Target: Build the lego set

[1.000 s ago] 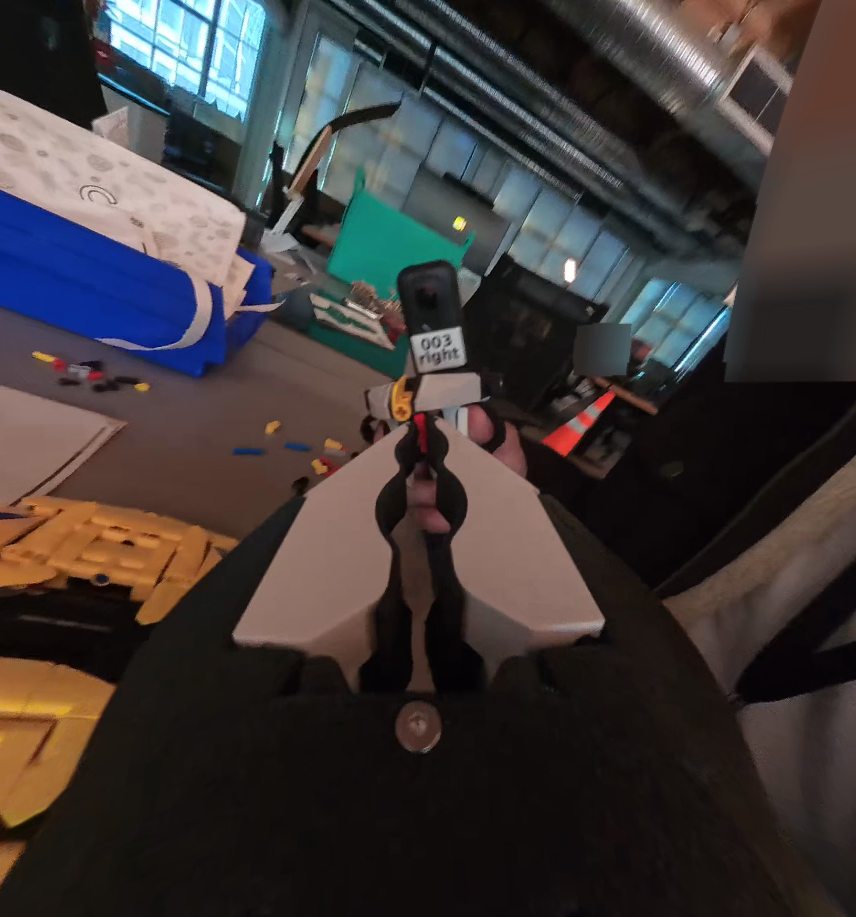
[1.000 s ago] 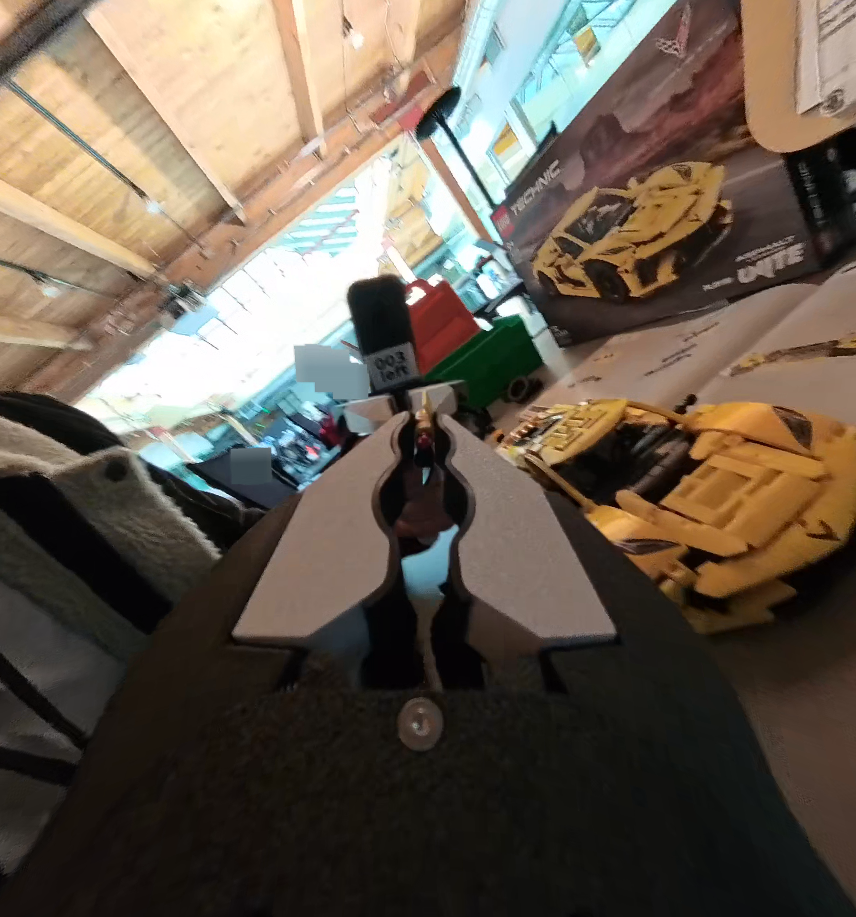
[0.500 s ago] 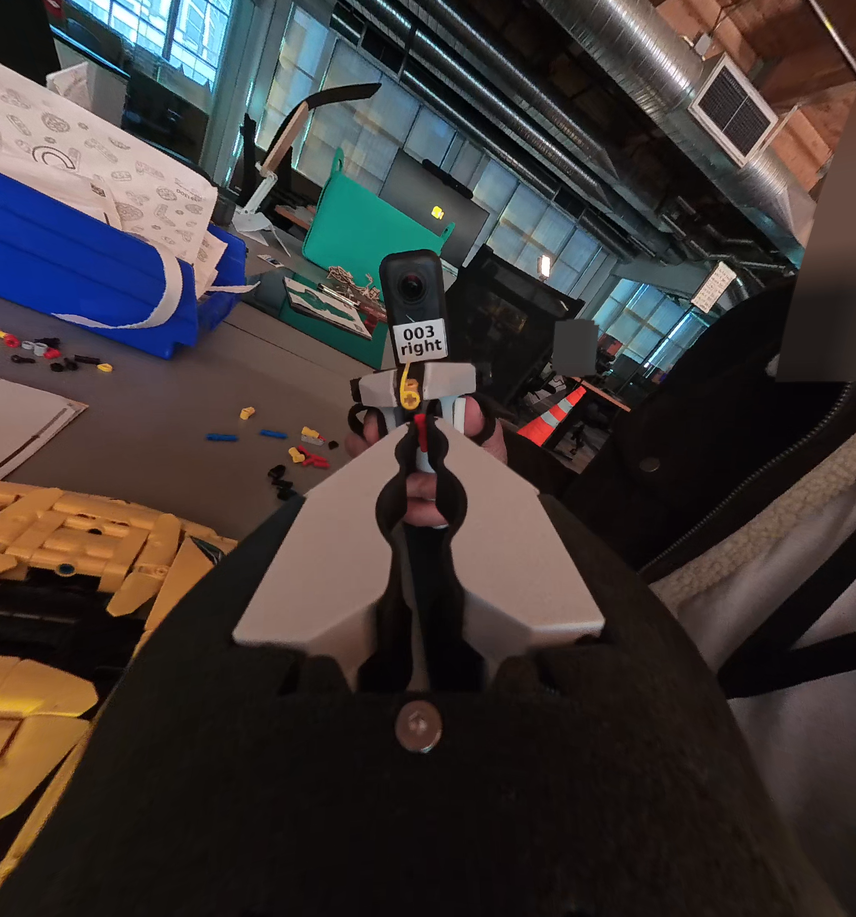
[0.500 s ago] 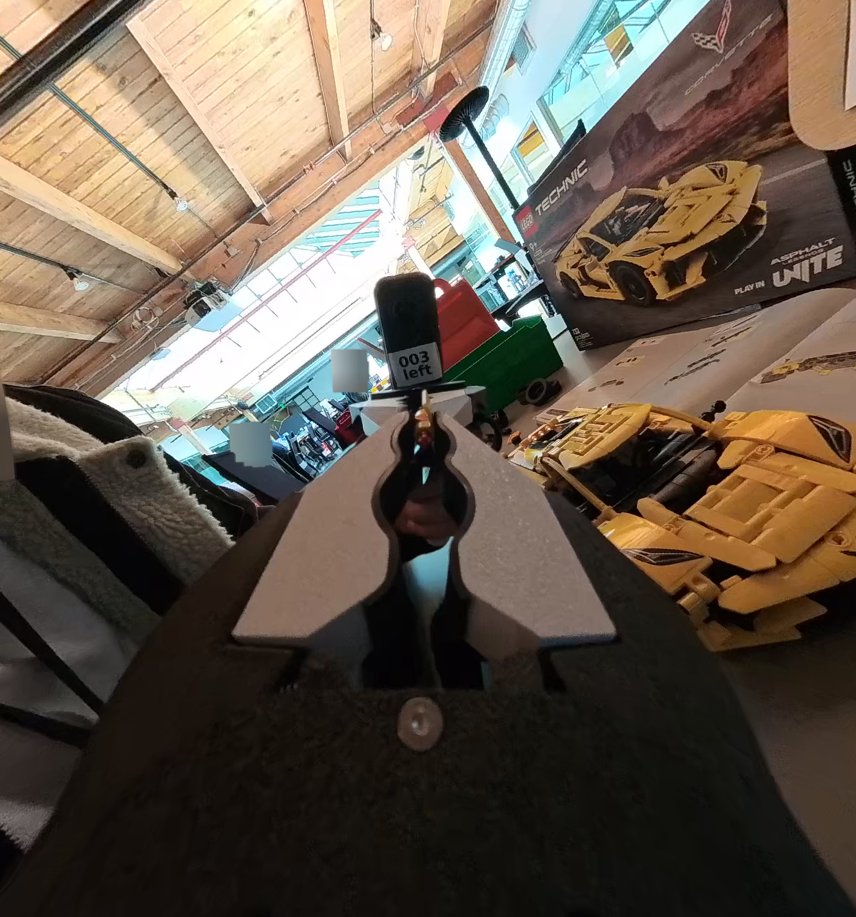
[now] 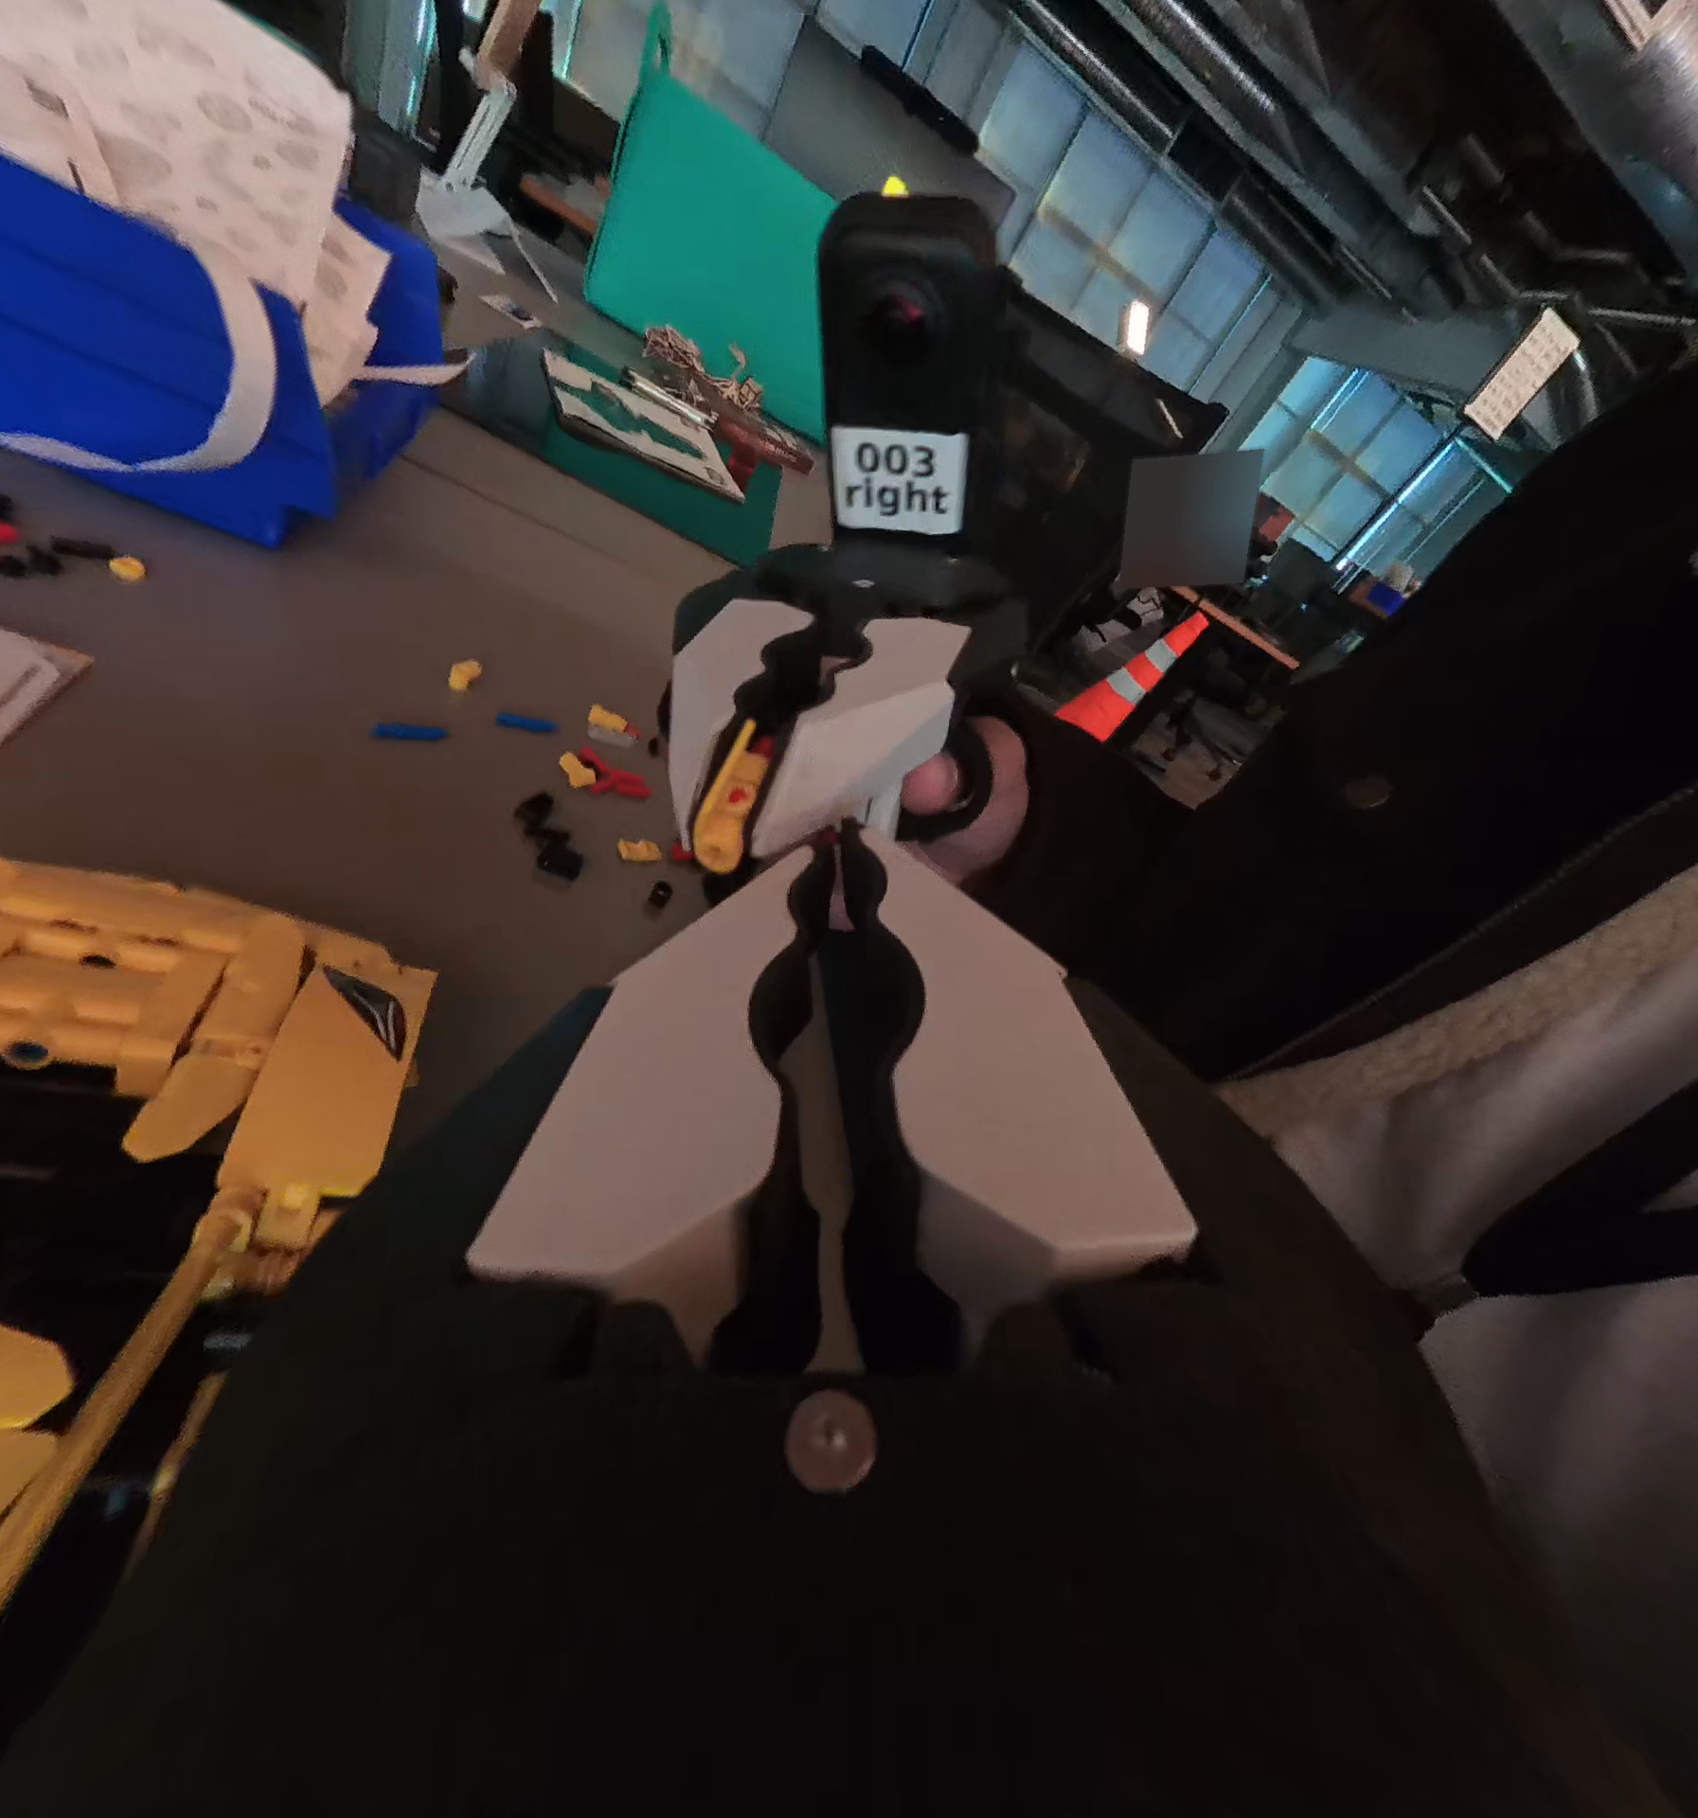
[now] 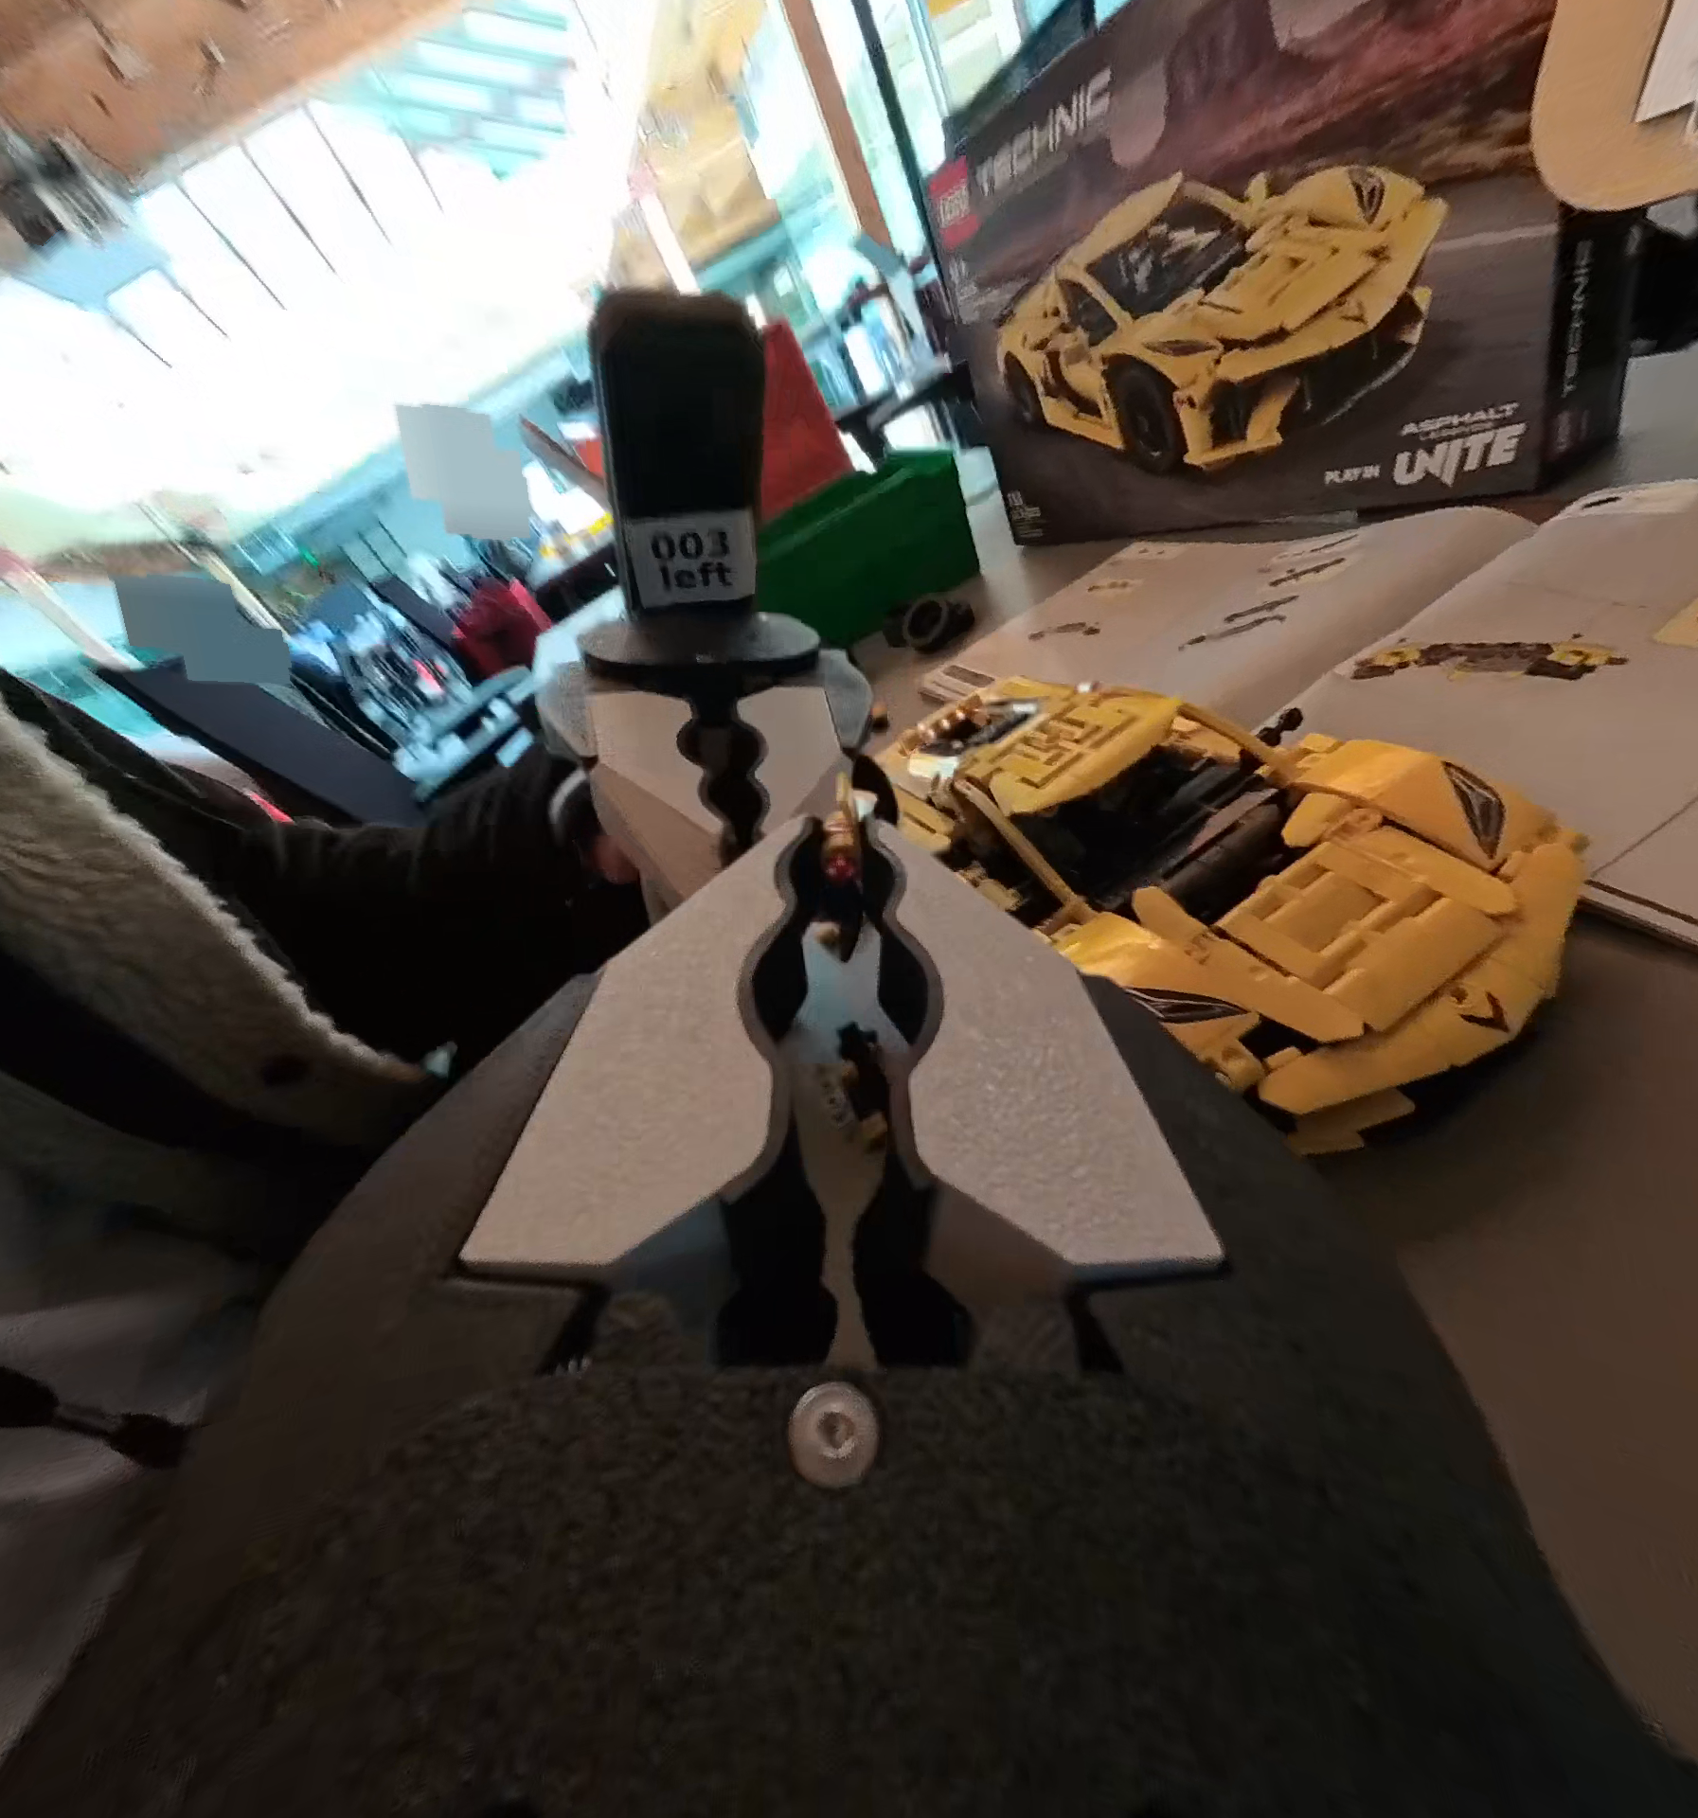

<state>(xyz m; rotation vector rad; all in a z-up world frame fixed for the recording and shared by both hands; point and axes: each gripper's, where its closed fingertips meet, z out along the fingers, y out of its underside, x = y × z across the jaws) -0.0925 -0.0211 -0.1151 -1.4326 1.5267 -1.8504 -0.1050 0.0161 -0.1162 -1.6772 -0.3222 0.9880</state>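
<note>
Two hand-held grippers meet tip to tip above the table (image 5: pixel 264 679).

The left hand-held gripper (image 5: pixel 837 856) is closed on something small and red; the right hand-held gripper (image 6: pixel 843 836) pinches a yellow piece (image 5: pixel 727 797). Only the left view shows loose bricks (image 5: pixel 589 767) and a blue bin (image 5: pixel 136 393); only the right shows the whole yellow car (image 6: pixel 1317 905), set box (image 6: pixel 1258 295) and green bin (image 6: pixel 864 551), contents unseen.

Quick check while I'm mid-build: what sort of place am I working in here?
Probably a shared workshop or maker space in a converted industrial building: exposed metal ducting overhead, tall factory-style windows, an orange traffic cone on the floor behind, and other work tables with bins beyond yours.
</note>
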